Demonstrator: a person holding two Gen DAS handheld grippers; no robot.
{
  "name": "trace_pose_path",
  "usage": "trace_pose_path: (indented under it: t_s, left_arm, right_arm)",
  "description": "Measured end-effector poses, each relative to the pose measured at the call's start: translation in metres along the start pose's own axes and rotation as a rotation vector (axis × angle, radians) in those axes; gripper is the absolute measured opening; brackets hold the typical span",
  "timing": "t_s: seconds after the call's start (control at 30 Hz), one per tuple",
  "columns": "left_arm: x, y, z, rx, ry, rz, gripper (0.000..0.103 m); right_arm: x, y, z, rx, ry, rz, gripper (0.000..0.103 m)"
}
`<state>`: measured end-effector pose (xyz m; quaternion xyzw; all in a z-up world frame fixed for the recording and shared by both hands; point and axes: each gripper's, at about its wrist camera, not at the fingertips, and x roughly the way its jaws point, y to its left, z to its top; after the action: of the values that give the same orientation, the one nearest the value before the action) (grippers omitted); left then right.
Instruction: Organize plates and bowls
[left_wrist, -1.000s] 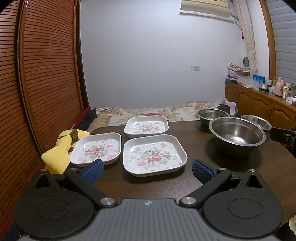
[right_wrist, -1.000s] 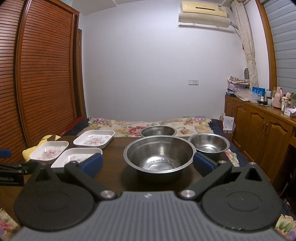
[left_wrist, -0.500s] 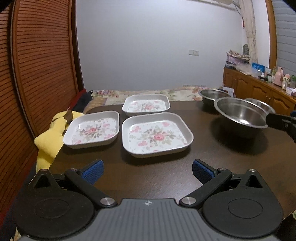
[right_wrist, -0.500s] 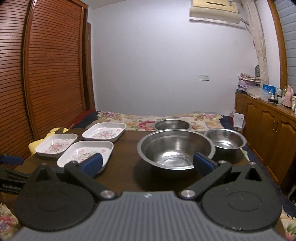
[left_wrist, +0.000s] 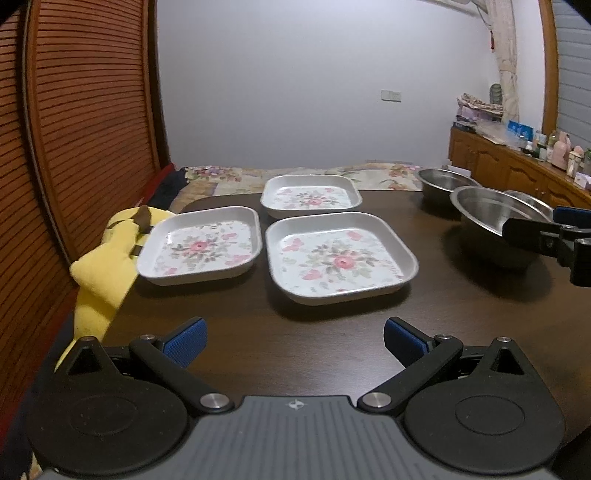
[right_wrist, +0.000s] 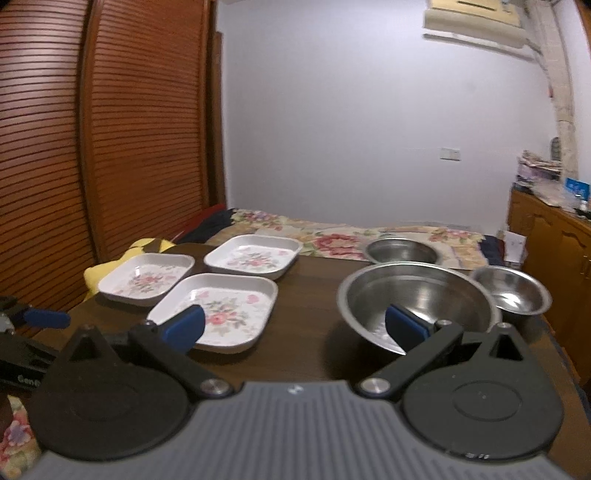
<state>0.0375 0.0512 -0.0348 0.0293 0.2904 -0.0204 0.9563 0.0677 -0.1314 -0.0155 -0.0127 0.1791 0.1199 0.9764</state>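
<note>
Three square white floral plates sit on the dark wooden table (left_wrist: 332, 347): a near one (left_wrist: 340, 258), a left one (left_wrist: 201, 245) and a far one (left_wrist: 310, 195). Three steel bowls stand at the right: a large one (right_wrist: 417, 299), a small one (right_wrist: 511, 291) and a far one (right_wrist: 400, 251). My left gripper (left_wrist: 295, 341) is open and empty, just short of the near plate. My right gripper (right_wrist: 295, 326) is open and empty, between the near plate (right_wrist: 218, 310) and the large bowl, its right fingertip over the bowl's near rim.
A yellow plush toy (left_wrist: 107, 266) lies off the table's left edge. A louvred wooden door (left_wrist: 74, 129) stands at the left. A bed with a floral cover (right_wrist: 369, 236) lies behind the table. A wooden cabinet (left_wrist: 517, 173) with small items lines the right wall.
Both grippers have moved forward and lower toward the table. The right gripper has turned left and now reaches the large bowl's rim. Plates and bowls have not moved.
</note>
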Motion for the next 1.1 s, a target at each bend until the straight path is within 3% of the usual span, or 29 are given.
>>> trace_pose_path:
  t_s: [0.37, 0.5, 0.57, 0.63, 0.77, 0.83, 0.9, 1.1]
  left_arm:
    - [0.021, 0.034, 0.016, -0.007, -0.028, 0.020, 0.103]
    - [0.033, 0.045, 0.022, -0.020, -0.037, -0.006, 0.102]
    - [0.039, 0.050, 0.025, -0.030, -0.035, -0.028, 0.098]
    - [0.045, 0.052, 0.028, -0.038, -0.029, -0.047, 0.091]
    - [0.056, 0.050, 0.032, -0.031, -0.018, -0.079, 0.080]
    - [0.062, 0.049, 0.034, -0.033, -0.010, -0.095, 0.068]
    - [0.068, 0.048, 0.035, -0.039, -0.001, -0.112, 0.062]
    - [0.083, 0.042, 0.037, -0.044, 0.025, -0.160, 0.051]
  right_arm:
    - [0.039, 0.020, 0.010, -0.037, 0.050, 0.108, 0.103]
    - [0.059, 0.027, 0.010, -0.051, 0.086, 0.146, 0.102]
    - [0.067, 0.030, 0.008, -0.061, 0.102, 0.153, 0.099]
    - [0.076, 0.032, 0.007, -0.064, 0.124, 0.157, 0.087]
    - [0.092, 0.032, 0.004, -0.049, 0.160, 0.171, 0.081]
    - [0.100, 0.032, 0.003, -0.043, 0.178, 0.172, 0.076]
    - [0.106, 0.032, 0.002, -0.040, 0.193, 0.172, 0.066]
    - [0.117, 0.031, -0.001, -0.056, 0.210, 0.138, 0.058]
